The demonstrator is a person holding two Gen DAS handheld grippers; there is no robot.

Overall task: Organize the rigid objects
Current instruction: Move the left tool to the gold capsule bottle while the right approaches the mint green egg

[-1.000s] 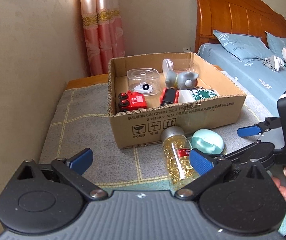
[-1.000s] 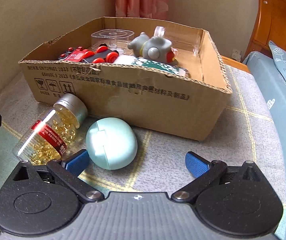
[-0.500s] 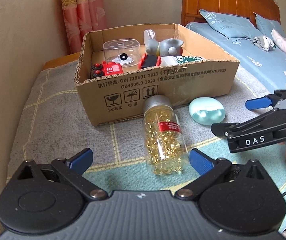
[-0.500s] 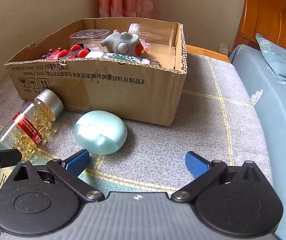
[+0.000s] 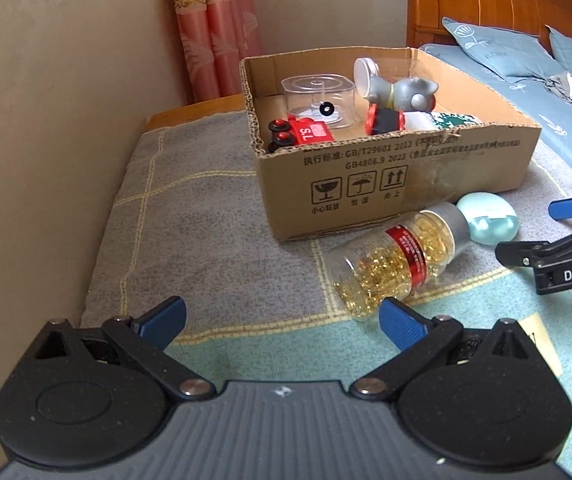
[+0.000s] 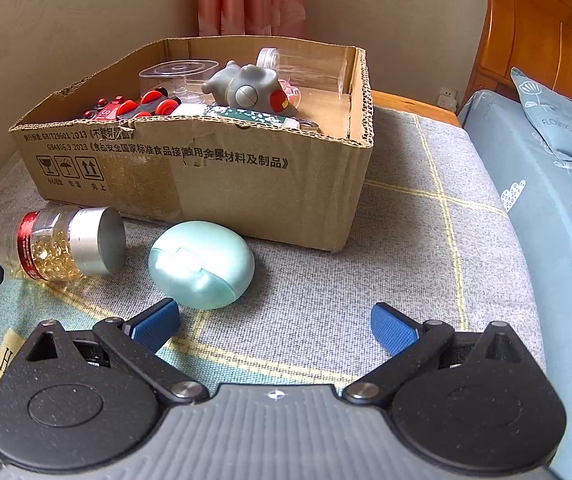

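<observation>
A clear bottle of golden capsules [image 5: 400, 258] with a silver cap lies on its side on the cloth in front of a cardboard box [image 5: 406, 176]; it also shows in the right wrist view [image 6: 60, 244]. A mint-green oval case [image 6: 202, 264] lies beside the cap, also seen in the left wrist view [image 5: 488, 218]. The box [image 6: 246, 184] holds a red toy car [image 5: 304, 134], a grey figure [image 6: 246, 88] and clear plastic containers [image 5: 318, 96]. My left gripper [image 5: 282, 322] is open and empty, its right finger close to the bottle's base. My right gripper [image 6: 274, 326] is open and empty, its left finger just short of the case.
A grey and teal checked cloth [image 6: 426, 240] covers the surface. A beige wall [image 5: 46, 120] runs along the left, with pink curtains [image 5: 214, 32] behind. A bed with blue sheets [image 6: 558, 216] and a wooden headboard [image 5: 486, 4] lies to the right.
The left gripper has swung left, so the bottle now lies toward its right finger. The right gripper has shifted right and closer, with the mint case now near its left finger.
</observation>
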